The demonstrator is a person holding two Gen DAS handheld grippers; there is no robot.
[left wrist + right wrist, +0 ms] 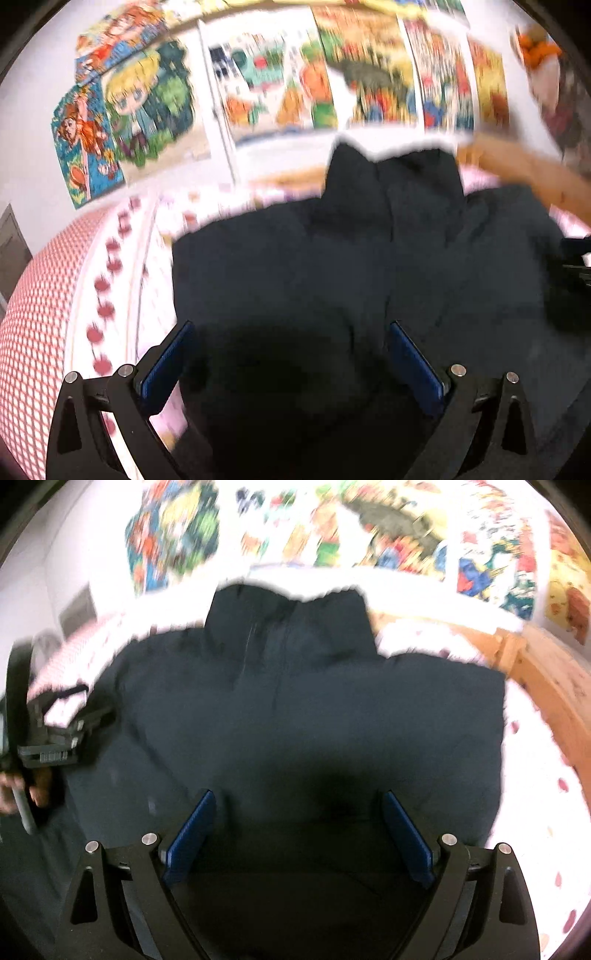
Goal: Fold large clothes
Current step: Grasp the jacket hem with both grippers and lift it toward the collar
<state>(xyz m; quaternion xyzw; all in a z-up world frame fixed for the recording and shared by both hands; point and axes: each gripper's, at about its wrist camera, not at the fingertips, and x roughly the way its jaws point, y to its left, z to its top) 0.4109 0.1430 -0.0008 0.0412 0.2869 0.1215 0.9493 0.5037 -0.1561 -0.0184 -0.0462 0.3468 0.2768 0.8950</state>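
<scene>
A dark navy jacket (332,266) lies spread on the bed, its collar (288,616) toward the wall and a zip line running down its middle. My left gripper (291,325) hovers over the jacket's near left part. It is open, with the blue pads (173,362) wide apart and nothing between them. My right gripper (298,794) is open too, above the jacket's near edge, and holds nothing. In the right wrist view the left gripper (55,720) shows at the left edge with a hand (22,790) on its grip. Both views are motion-blurred.
The bed has a pink-and-white sheet with red prints (110,280). A wooden bed frame (546,686) runs along the right side. Colourful cartoon posters (147,110) cover the wall behind the bed.
</scene>
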